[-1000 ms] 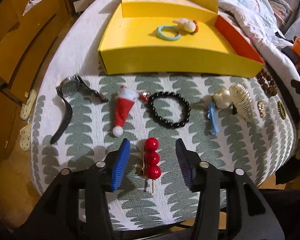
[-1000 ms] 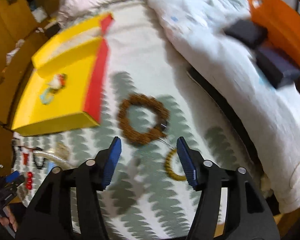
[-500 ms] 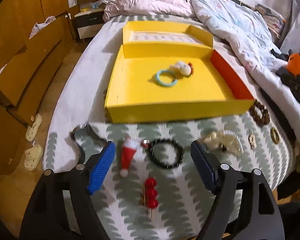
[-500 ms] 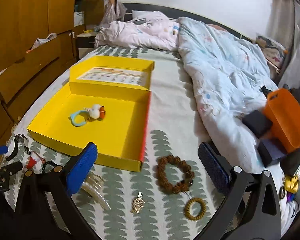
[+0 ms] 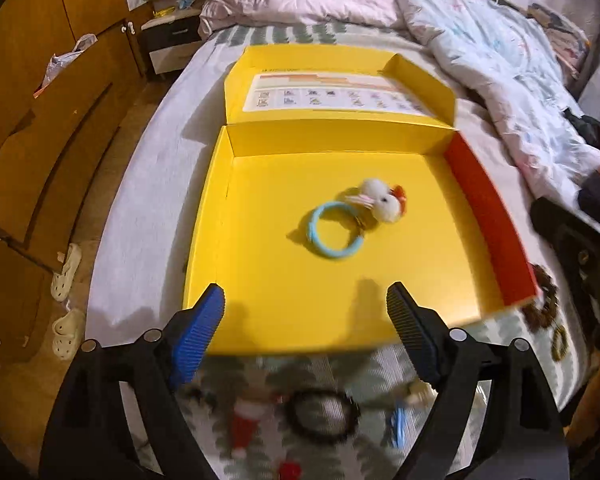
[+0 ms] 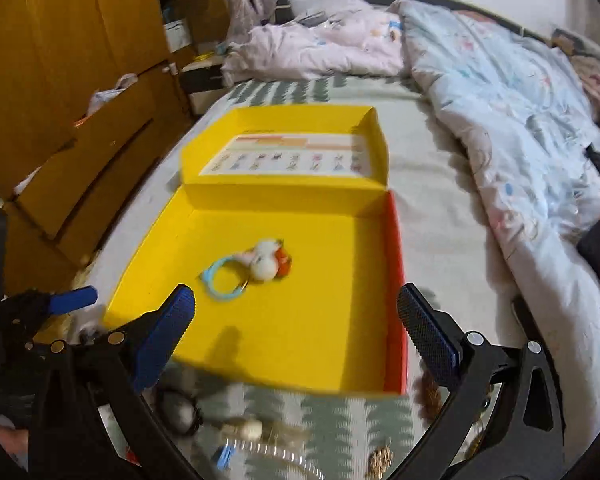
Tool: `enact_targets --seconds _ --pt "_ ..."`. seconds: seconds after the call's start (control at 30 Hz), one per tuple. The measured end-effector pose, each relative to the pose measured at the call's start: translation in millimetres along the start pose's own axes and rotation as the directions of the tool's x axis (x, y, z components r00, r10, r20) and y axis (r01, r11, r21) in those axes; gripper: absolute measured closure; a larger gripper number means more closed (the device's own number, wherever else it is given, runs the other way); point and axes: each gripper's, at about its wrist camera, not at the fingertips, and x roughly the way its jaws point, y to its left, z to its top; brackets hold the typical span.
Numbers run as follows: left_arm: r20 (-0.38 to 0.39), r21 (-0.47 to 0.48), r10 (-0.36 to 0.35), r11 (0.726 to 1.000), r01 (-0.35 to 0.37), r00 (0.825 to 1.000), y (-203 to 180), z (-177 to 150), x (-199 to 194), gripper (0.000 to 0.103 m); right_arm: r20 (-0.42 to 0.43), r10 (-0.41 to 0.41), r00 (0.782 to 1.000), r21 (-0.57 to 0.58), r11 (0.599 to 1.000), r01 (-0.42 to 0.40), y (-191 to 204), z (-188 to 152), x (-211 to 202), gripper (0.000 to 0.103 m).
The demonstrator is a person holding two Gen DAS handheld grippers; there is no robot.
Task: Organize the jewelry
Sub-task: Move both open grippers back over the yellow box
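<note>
Your left gripper (image 5: pixel 306 312) hangs over the near edge of the yellow box (image 5: pixel 260 304), jaws spread wide, nothing between them. Your right gripper (image 6: pixel 294 312) does the same from the right, jaws released and empty, over the box's near right part.

Box sits open on the bed (image 5: pixel 140 224), lid folded back flat, a printed card (image 5: pixel 332 98) inside the lid. Right wall of the box is red (image 5: pixel 488 216).

In the box: a blue ring (image 5: pixel 334 232) lying flat near the middle, with a white fluffy charm (image 5: pixel 380 200) touching its far right side; a bit of orange shows on the charm.

On the patterned cover below the box, outside it, blurred: a black bead bracelet (image 5: pixel 322 414), a small red-and-white hat (image 5: pixel 246 424) to its left, a blue clip (image 5: pixel 398 426) to its right. A brown bead bracelet (image 5: pixel 542 304) lies just past the box's near right corner, a small yellowish ring (image 5: pixel 558 340) beside it.

From the right view, a clear comb-like clip (image 6: pixel 284 456) and a small gold piece (image 6: pixel 380 460) lie near the bottom edge; details too smeared to tell.
</note>
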Motion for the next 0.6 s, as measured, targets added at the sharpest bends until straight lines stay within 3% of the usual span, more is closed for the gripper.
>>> enact_targets --seconds 0.07,0.17,0.47,0.6 --pt "-0.017 -0.006 0.011 1.000 -0.011 1.000 2 8 14 0.021 0.044 -0.013 0.999 -0.030 0.999 0.015 4 5 3 0.003" --pt "-0.055 -0.004 0.032 0.999 -0.032 0.998 4 17 39 0.021 0.034 0.023 0.999 -0.060 0.998 -0.021 7 17 17 0.003" --pt "-0.108 -0.013 0.045 0.999 -0.047 0.993 6 29 69 0.021 -0.155 0.139 0.978 -0.077 0.985 -0.152 20 28 89 0.003" --pt "-0.106 -0.005 0.057 0.998 -0.057 0.993 6 30 75 0.021 -0.211 0.127 0.969 -0.043 0.989 -0.139 22 27 118 0.004"
